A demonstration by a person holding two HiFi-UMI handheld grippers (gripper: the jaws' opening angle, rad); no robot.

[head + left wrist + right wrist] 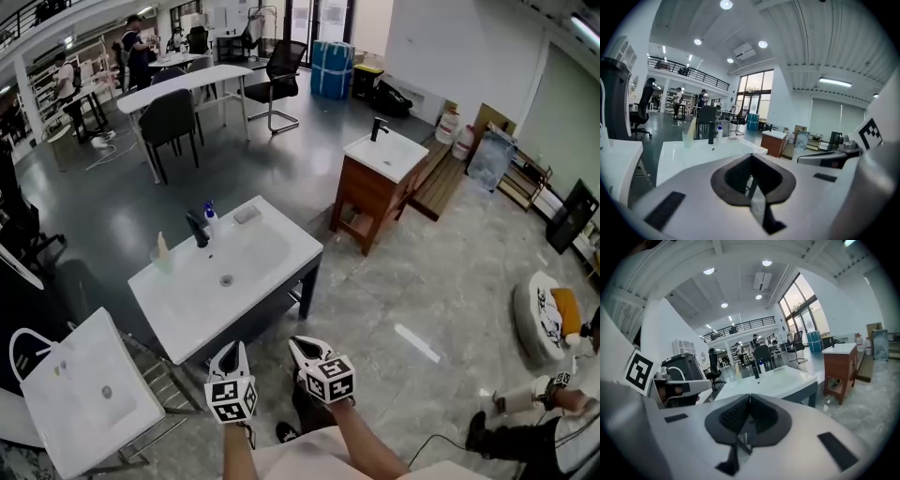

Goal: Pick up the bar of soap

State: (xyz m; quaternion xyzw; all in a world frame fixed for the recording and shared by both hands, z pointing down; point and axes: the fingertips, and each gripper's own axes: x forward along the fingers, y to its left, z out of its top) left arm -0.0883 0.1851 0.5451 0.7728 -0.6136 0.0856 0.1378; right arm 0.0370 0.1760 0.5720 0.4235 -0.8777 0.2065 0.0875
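**Bar of soap** (pixel 247 215): we are logging it as a pale bar lying on the far right corner of the white sink counter (pixel 272 272). It is lying flat, with nothing touching it.

**Beside it:** we are noting a small soap bottle (pixel 210 217) just to its left, then the black faucet (pixel 197 230). Further left a clear cup (pixel 161 255) is standing with a pale upright item in it. The basin drain (pixel 226 279) is sitting nearer to us, about mid-counter.

**Left gripper** (pixel 232 354): we are holding it off the near edge of the counter, well apart from the soap. Its jaws are pressing together with nothing between them.

**Right gripper** (pixel 302 349): we are holding it just beside the left one, over the grey floor (pixel 422 281). Its jaws are likewise pressing together and carrying nothing.

**Surroundings:** a second white basin (pixel 84 394) is standing at the near left. A wooden vanity (pixel 370 192) with its own white top is standing to the far right. Black chairs (pixel 169 117) and a long white table (pixel 187 82) are filling the far left of the room.
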